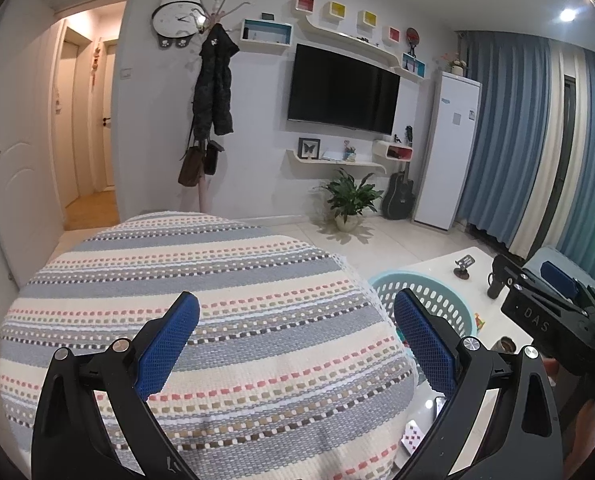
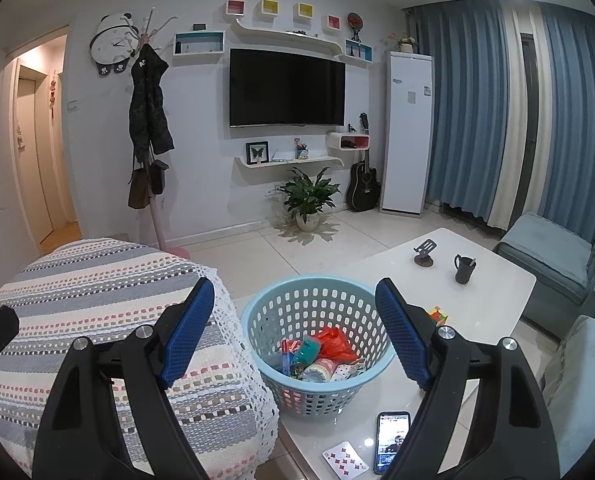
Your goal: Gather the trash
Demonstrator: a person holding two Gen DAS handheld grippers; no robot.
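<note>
Both claws sit wide apart, holding nothing. Right gripper [image 2: 293,324] has the basket [image 2: 257,320] of trash [image 2: 325,354] dead ahead at 12 o'clock; for the left gripper [image 1: 297,340] it's off around 2 o'clock, so right looks closer.

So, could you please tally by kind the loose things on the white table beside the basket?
Phone stand: 1
Dark mug: 1
Puzzle cube: 1
Phone: 1
Playing card: 1
Total: 5
</note>
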